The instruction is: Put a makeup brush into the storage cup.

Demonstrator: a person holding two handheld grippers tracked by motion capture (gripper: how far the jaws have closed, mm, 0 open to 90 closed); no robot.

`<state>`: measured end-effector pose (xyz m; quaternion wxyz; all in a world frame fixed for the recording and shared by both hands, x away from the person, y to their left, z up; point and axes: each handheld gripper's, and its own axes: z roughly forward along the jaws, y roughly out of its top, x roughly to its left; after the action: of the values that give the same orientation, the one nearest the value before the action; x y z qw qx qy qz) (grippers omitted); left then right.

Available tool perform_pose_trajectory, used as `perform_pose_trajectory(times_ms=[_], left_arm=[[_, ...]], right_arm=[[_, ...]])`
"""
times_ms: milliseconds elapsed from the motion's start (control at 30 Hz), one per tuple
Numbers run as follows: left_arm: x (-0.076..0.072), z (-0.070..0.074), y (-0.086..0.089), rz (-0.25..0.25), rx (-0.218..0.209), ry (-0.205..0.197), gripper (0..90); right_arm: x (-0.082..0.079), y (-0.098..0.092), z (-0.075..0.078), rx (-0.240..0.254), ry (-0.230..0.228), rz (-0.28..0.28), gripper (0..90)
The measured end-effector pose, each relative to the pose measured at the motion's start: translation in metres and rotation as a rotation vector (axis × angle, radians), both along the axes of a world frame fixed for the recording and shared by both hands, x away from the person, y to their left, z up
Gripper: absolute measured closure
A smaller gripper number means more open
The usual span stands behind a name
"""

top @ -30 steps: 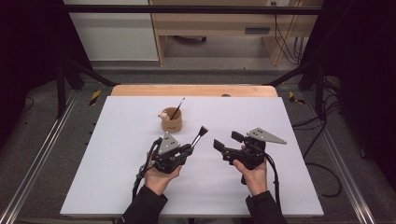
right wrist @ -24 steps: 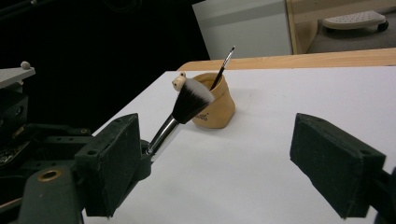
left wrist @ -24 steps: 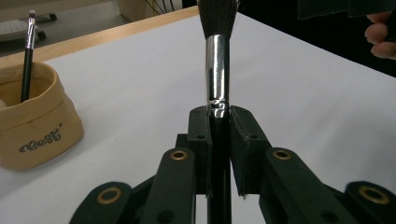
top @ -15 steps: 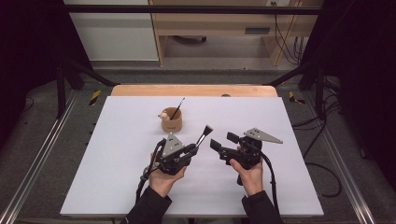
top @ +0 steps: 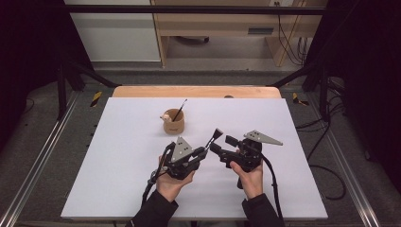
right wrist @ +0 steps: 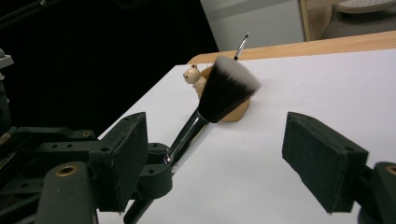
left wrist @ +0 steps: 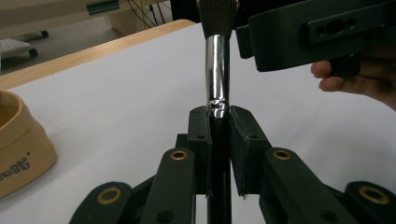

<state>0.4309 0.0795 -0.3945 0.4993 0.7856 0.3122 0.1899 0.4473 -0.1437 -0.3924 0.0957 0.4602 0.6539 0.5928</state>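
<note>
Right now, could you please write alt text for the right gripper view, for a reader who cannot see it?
A black-and-white bristled makeup brush with a shiny metal ferrule angles up from the closed left gripper. The right gripper stands open around it without touching; its jaws have just been closing. Behind stands a tan holder on the white table.

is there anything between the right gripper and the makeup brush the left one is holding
Nothing visible. The left gripper is shut on the makeup brush at its handle. The right gripper faces it with open fingers, which have just been closing. Between its fingers and the brush is only air above the white table.
</note>
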Motion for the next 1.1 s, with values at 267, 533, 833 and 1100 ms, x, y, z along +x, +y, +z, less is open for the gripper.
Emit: perform_pose_trajectory(times_ms=[267,533,833,1100], left_arm=[[-0.002,0.000,-0.005,-0.001,-0.015,-0.005,79.0],[-0.004,0.000,-0.009,-0.002,-0.021,-0.014,79.0],[-0.006,-0.001,-0.013,-0.002,-0.024,-0.020,79.0],[-0.007,-0.001,-0.014,-0.004,-0.025,-0.024,79.0]], right_arm=[[0.001,0.000,-0.002,0.030,0.022,0.008,31.1],[0.001,0.001,-0.003,0.069,0.038,0.025,40.3],[0.003,0.000,-0.004,0.111,0.067,0.034,51.5],[0.003,0.000,-0.005,0.118,0.088,0.032,60.9]])
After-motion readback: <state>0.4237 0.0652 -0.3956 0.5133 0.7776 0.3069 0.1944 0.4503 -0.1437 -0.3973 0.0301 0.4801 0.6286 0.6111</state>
